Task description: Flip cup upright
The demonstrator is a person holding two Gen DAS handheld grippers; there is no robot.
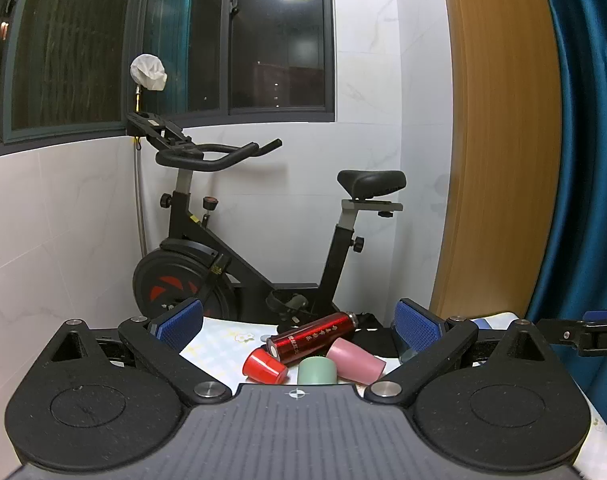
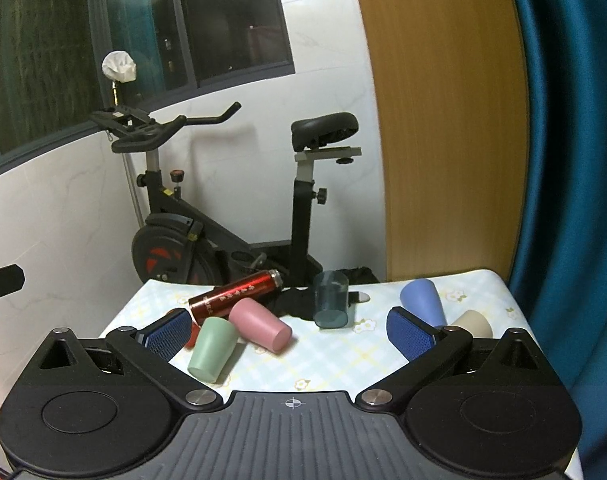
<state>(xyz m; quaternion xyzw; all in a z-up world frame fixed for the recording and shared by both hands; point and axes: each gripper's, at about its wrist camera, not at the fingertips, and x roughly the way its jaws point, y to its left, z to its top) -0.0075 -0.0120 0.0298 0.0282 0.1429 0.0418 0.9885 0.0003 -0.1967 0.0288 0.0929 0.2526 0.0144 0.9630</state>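
Note:
Several cups lie tipped over on the table [image 2: 327, 356] with its pale checked cloth. A pink cup [image 2: 260, 325] and a green cup [image 2: 212, 349] lie on their sides beside a red metal bottle [image 2: 236, 294]. A clear grey-blue cup [image 2: 330, 300] lies further back. A blue cup [image 2: 422, 302] and a beige cup [image 2: 473, 322] lie at the right. In the left wrist view a red cup [image 1: 264, 366], the green cup [image 1: 317, 370], the pink cup [image 1: 355, 361] and the bottle [image 1: 313, 337] lie close ahead. My left gripper [image 1: 299, 326] is open above them. My right gripper [image 2: 291, 332] is open and empty.
An exercise bike [image 2: 223, 216] stands behind the table against the white tiled wall. A wooden panel [image 2: 447, 120] and a blue curtain [image 2: 575, 160] are at the right. A black cloth [image 2: 295, 304] lies on the table's far edge. The right gripper's tip [image 1: 591, 334] shows at the left view's right edge.

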